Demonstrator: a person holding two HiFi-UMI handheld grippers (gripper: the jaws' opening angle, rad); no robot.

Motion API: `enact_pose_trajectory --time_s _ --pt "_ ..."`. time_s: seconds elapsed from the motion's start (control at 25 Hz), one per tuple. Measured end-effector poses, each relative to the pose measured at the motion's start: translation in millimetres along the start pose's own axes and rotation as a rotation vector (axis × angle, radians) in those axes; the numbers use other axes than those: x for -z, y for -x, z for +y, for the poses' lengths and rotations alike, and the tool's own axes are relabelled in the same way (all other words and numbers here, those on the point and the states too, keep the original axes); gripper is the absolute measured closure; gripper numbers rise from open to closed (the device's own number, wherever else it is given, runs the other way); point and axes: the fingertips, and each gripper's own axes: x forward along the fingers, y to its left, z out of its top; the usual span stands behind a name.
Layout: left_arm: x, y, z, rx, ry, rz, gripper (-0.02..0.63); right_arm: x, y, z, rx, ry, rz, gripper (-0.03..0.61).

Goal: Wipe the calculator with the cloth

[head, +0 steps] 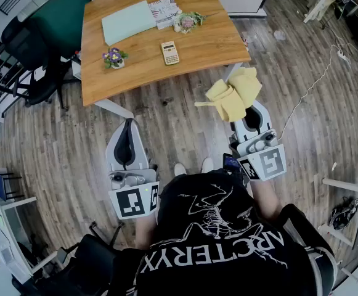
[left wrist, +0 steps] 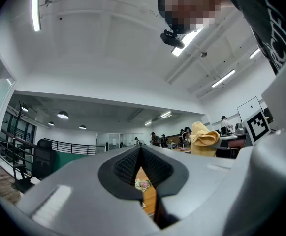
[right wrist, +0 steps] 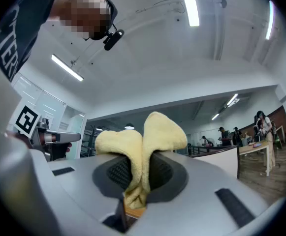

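Note:
A cream calculator (head: 170,52) lies flat near the middle of the wooden table (head: 142,73), well ahead of both grippers. My right gripper (head: 248,113) is shut on a yellow cloth (head: 233,93), which bunches out above its jaws (right wrist: 142,136) and hangs over the floor just off the table's near right corner. My left gripper (head: 127,142) hangs lower over the floor in front of the table, jaws shut with nothing between them (left wrist: 140,154). The yellow cloth (left wrist: 202,135) also shows at the right of the left gripper view.
On the table stand a small pot of purple flowers (head: 114,58), a flower bunch (head: 187,21), a pale green folder (head: 128,22) and a printed booklet (head: 165,11). Black office chairs (head: 34,66) stand at the left. A white cable (head: 317,79) runs across the floor at the right.

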Motion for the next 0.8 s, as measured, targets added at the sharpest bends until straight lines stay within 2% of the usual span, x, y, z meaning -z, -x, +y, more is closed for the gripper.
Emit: enact_pose_trajectory --time_s 0.56,0.8 --pt "9.3 -36.8 -43.8 -0.022 -0.018 0.013 0.604 12.6 -0.9 -48.1 -0.064 -0.013 0.011 0.528" --pt "18.3 -60.0 -49.0 -0.034 -0.034 0.039 0.604 24.8 -19.6 -69.4 -0.080 -0.031 0.028 0.528"
